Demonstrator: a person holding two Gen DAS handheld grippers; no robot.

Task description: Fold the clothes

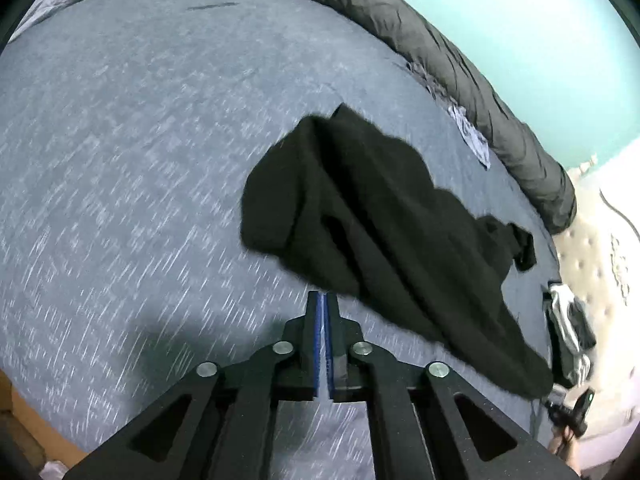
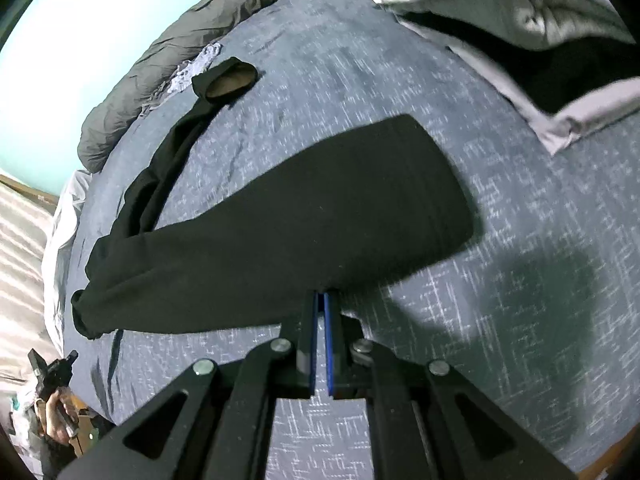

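A black garment (image 1: 380, 208) lies crumpled on the blue-grey bed sheet (image 1: 140, 140), blurred by motion. My left gripper (image 1: 323, 294) has its blue pads together, and the tips pinch the garment's near edge. In the right wrist view the same black garment (image 2: 300, 208) hangs as a wide panel, raised off the sheet (image 2: 500, 220) and casting a shadow. A long narrow part runs to the upper left and ends in an open cuff (image 2: 230, 78). My right gripper (image 2: 321, 294) is shut on the panel's near edge.
A rolled dark grey duvet (image 1: 460, 64) lines the far side of the bed under a teal wall (image 1: 520, 8). A pile of white, grey and black clothes (image 2: 520, 12) sits at the upper right. A small pale patterned cloth (image 2: 192, 68) lies by the duvet. A hand (image 2: 56, 424) shows lower left.
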